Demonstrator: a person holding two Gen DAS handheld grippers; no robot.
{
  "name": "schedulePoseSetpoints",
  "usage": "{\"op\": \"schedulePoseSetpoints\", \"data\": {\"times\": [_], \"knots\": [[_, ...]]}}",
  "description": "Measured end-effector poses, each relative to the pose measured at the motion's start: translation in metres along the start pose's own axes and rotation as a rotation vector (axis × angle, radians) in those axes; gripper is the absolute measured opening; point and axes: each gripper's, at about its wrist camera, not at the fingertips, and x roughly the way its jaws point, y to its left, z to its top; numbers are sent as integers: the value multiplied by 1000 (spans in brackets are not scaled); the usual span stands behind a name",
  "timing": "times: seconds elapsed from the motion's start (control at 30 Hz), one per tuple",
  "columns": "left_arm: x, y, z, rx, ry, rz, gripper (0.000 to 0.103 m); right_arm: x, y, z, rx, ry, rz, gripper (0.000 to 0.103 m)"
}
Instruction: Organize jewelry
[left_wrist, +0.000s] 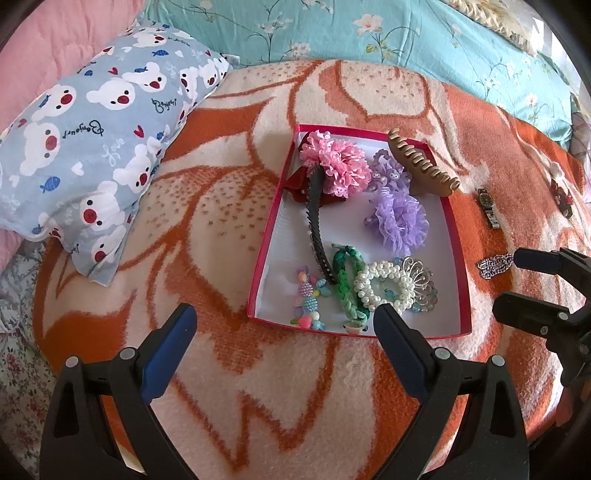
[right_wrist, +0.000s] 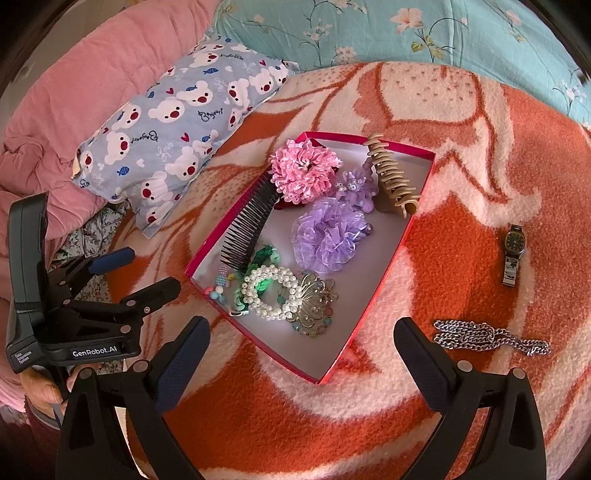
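Note:
A red box (left_wrist: 264, 240) (right_wrist: 384, 273) with a white inside lies on the orange blanket. It holds a pink scrunchie (left_wrist: 338, 166) (right_wrist: 304, 171), a purple scrunchie (left_wrist: 400, 219) (right_wrist: 327, 236), a black comb (left_wrist: 317, 229) (right_wrist: 247, 229), a pearl bracelet (left_wrist: 380, 286) (right_wrist: 267, 291), a silver tiara (right_wrist: 317, 299) and a beige claw clip (left_wrist: 424, 164) (right_wrist: 393, 177). A silver chain (left_wrist: 493, 265) (right_wrist: 487, 338) and a wristwatch (left_wrist: 488, 206) (right_wrist: 512, 253) lie on the blanket right of the box. My left gripper (left_wrist: 284, 326) (right_wrist: 140, 271) is open and empty. My right gripper (right_wrist: 301, 339) (left_wrist: 513, 277) is open and empty, near the chain.
A blue bear-print pillow (left_wrist: 96, 147) (right_wrist: 177, 133) lies left of the box. A pink quilt (right_wrist: 74, 92) and teal floral bedding (left_wrist: 369, 33) lie behind. A small dark ornament (left_wrist: 563, 197) sits at the far right of the blanket.

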Motion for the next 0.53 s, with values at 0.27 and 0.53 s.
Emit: {"op": "schedulePoseSetpoints", "data": {"times": [0.27, 0.53], "knots": [[-2, -3, -2, 9, -11, 9, 97, -1, -1, -2, 12, -9, -6, 101], [-1, -4, -3, 3, -15, 10, 97, 3, -3, -6, 33, -11, -6, 101]]}}
